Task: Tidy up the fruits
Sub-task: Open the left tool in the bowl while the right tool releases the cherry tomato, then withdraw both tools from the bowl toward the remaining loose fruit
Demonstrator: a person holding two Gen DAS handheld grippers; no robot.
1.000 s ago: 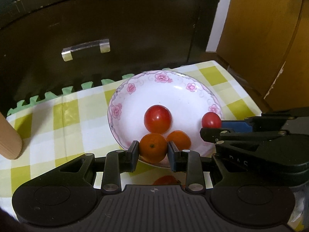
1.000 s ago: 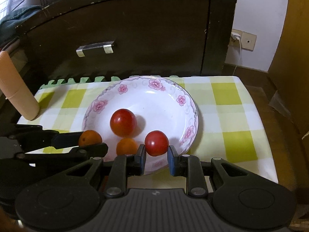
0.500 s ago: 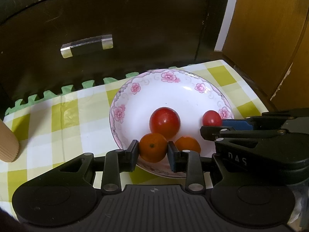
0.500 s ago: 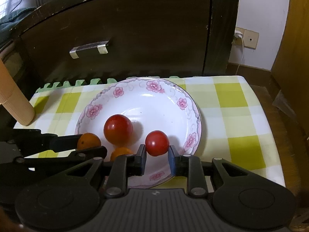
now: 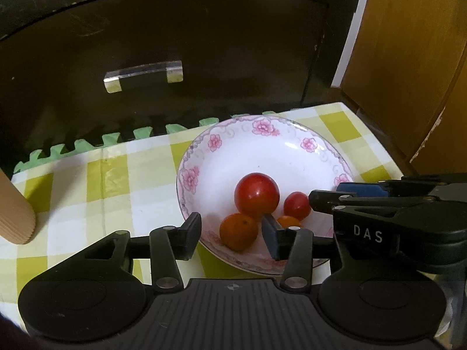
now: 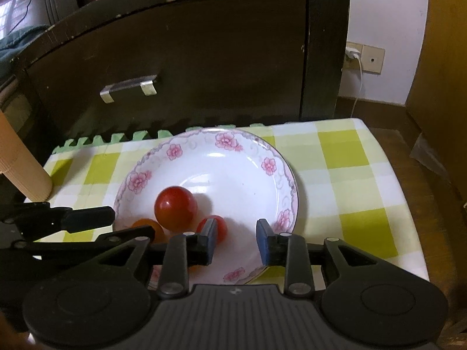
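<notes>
Left claw (image 5: 232, 234) spread wide over the near rim of the flowered plate (image 5: 294, 145), gripping nothing. Between its fingers, nearer the right one, an orange fruit (image 5: 238, 232) lying free on the plate. Just beyond that fruit, a large red tomato (image 5: 256, 196) touching it; to the right of the right finger, a second small orange fruit (image 5: 289, 221), partly hidden behind the finger, and past it a small red tomato (image 5: 297, 205). Right claw (image 6: 235, 240) likewise parted and empty, also over the plate's (image 6: 256, 157) near rim. Small red tomato (image 6: 217, 227) just beyond the left finger, partly hidden by it, resting on the plate and outside the gap. Large red tomato (image 6: 175, 212) ahead and left of that finger; orange fruit (image 6: 147, 227) farther left, half covered by the other tool's fingers reaching in from the left edge. In the left wrist view, the right tool crossing in from the right with its tips close to the small red tomato. Under the plate, a worktop with a green-and-white checked cloth (image 6: 350, 180). Far left of both claws, a ribbed tan cylinder (image 5: 14, 213) standing on the cloth. Straight ahead beyond the plate, a dark cabinet (image 6: 204, 67) with a clear handle (image 6: 128, 89).
</notes>
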